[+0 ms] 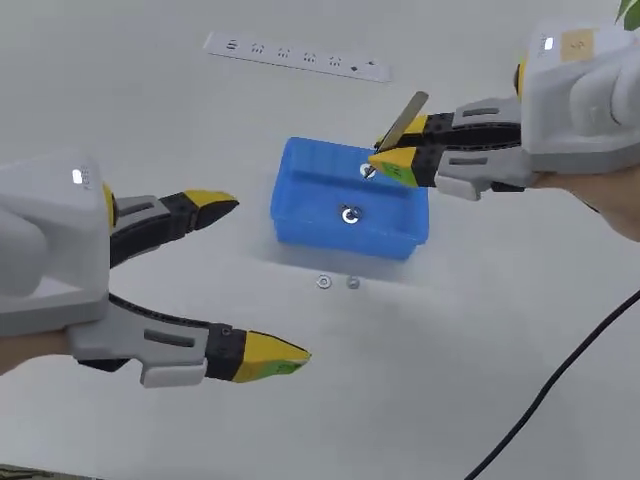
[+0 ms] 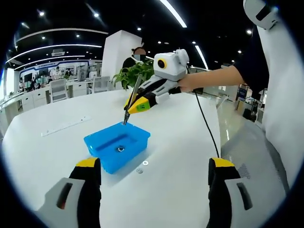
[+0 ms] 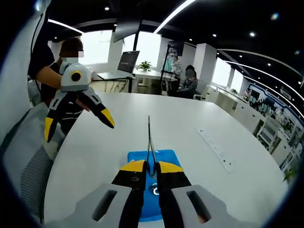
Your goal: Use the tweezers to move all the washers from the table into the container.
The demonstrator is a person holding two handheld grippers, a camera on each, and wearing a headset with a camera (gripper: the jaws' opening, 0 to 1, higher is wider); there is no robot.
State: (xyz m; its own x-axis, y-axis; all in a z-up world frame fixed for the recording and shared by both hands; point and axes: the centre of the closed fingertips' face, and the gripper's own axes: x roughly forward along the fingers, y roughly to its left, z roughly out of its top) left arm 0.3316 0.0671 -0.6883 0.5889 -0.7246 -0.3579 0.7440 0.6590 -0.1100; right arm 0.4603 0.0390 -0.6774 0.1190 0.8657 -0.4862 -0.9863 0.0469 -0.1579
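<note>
The white desk [image 1: 150, 120] is smooth and matte, so anything thin on it lies dead flat. My left gripper [image 1: 270, 278] hangs on the near side, its yellow-tipped jaws spread wide with nothing between them, well apart from the work. My right gripper [image 1: 392, 163] has its jaws closed on the tweezers, pinching the two blades together partway along. The container [image 1: 290, 225] is a shallow rectangular tub of blue translucent plastic with rounded corners. It stands mid-desk, and a long white power strip [image 1: 295, 55] lies well beyond it. The tweezers [image 1: 408, 112] are slim flat metal, slanting down so their tips sit over the container's far side, just inside the rim. A glint at the tips may be a washer, but it is too small for me to be sure. One washer [image 1: 350, 215], a small shiny metal ring, lies on the container's floor. Two more washers [image 1: 323, 282] lie side by side on the desk, just in front of its near wall.

I judge this to be the drop. To do it well, I should carry the tips toward the middle, hold them low, and ease my squeeze gently so the ring falls flat instead of bouncing off hard plastic. For the pair on the desk, I would come in shallow and catch an edge, since flat rings slide on this surface.
</note>
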